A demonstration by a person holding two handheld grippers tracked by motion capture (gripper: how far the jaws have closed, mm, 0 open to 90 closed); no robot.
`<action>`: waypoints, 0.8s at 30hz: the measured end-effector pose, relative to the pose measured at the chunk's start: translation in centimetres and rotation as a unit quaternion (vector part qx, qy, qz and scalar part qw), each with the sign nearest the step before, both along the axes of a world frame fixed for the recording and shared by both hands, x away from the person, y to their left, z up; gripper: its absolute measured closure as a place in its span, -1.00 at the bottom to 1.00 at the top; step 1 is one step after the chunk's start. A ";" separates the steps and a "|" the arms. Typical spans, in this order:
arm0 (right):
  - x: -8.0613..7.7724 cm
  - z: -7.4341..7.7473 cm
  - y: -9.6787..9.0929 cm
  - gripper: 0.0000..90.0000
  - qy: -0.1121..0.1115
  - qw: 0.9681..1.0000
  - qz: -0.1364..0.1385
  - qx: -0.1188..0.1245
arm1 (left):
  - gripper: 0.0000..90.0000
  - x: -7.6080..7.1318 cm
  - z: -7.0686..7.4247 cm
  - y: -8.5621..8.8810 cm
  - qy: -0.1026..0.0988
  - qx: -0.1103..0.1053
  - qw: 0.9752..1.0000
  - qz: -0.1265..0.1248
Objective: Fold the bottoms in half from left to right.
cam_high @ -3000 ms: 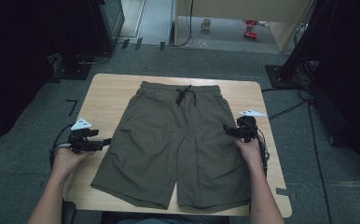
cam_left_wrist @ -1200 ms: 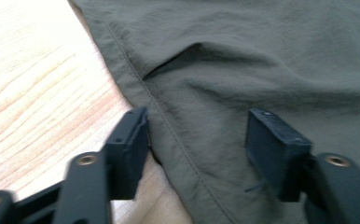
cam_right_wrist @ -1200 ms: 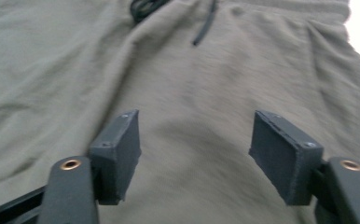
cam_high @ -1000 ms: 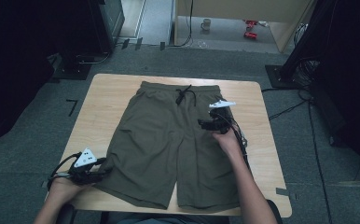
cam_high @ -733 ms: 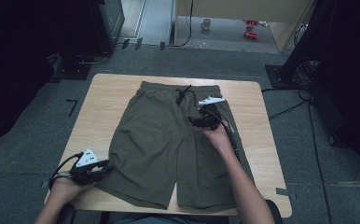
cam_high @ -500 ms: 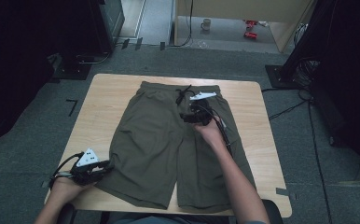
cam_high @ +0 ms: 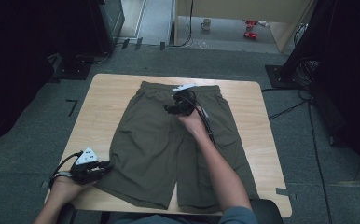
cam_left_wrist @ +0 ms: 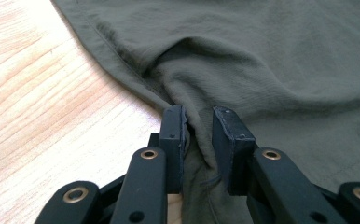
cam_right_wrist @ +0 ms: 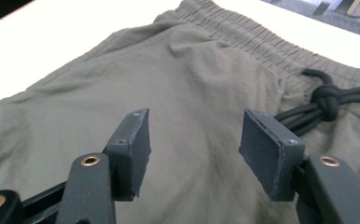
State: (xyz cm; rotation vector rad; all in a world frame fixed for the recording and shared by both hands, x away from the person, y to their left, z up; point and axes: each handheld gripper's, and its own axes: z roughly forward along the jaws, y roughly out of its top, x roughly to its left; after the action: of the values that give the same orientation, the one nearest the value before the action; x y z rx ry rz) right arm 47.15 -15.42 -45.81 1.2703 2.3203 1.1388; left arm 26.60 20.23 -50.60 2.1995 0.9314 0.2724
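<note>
Olive-green shorts (cam_high: pixel 169 140) spread flat on wooden table (cam_high: pixel 103 107), waistband at far edge; left gripper (cam_left_wrist: pixel 199 135) just closing, pinching bunched hem of near-left leg; right gripper (cam_right_wrist: pixel 194 140) spread apart, narrowing, empty, above fabric beside black drawstring knot (cam_right_wrist: pixel 327 95).

The shorts (cam_high: pixel 169 144) are plain olive green with a black drawstring (cam_right_wrist: pixel 327 95). The table (cam_high: pixel 103 107) is pale wood with a visible grain. Each claw is black with brass-coloured rivets; the floor (cam_high: pixel 38 126) is grey.
</note>
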 end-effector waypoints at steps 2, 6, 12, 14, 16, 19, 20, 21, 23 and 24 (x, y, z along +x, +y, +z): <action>0.4 0.0 0.4 -0.04 0.000 1.000 -0.002 0.004 | 0.65 0.0 0.0 0.0 0.001 0.000 1.000 -0.001; 1.4 0.2 1.6 -0.04 -0.003 1.000 -0.006 0.005 | 0.65 0.1 0.0 0.1 0.003 -0.001 1.000 -0.002; 2.7 -0.5 3.3 -0.09 0.003 1.000 -0.002 0.008 | 0.64 0.1 0.0 0.1 0.004 -0.003 1.000 -0.003; 2.8 -0.6 3.6 -0.10 0.003 1.000 -0.002 0.003 | 0.64 0.1 0.0 0.1 0.004 -0.003 1.000 -0.005; 3.1 -0.9 4.2 -0.11 0.004 1.000 -0.002 -0.004 | 0.65 0.2 0.0 0.2 0.008 -0.004 1.000 -0.006; 3.7 -1.6 5.2 -0.11 0.006 1.000 0.000 -0.011 | 0.65 0.2 0.0 0.2 0.009 -0.006 1.000 -0.007; 3.7 -1.6 5.2 -0.11 0.006 1.000 0.000 -0.011 | 0.65 0.3 0.0 0.3 0.010 -0.007 1.000 -0.008; 3.9 -1.8 5.5 -0.11 0.006 1.000 -0.001 -0.009 | 0.65 0.3 0.0 0.3 0.011 -0.008 1.000 -0.008; 4.4 -2.3 6.2 -0.11 0.007 1.000 0.001 -0.009 | 0.65 0.3 0.0 0.3 0.011 -0.009 1.000 -0.009; 4.4 -2.3 6.2 -0.11 0.007 1.000 0.001 -0.009 | 0.65 0.3 0.0 0.2 0.010 -0.008 1.000 -0.009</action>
State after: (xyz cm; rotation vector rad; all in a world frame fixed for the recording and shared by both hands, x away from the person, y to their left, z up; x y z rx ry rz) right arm 51.56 -9.23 -48.10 1.2732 2.3366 1.1102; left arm 26.92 20.45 -50.57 2.1993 0.9205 0.2330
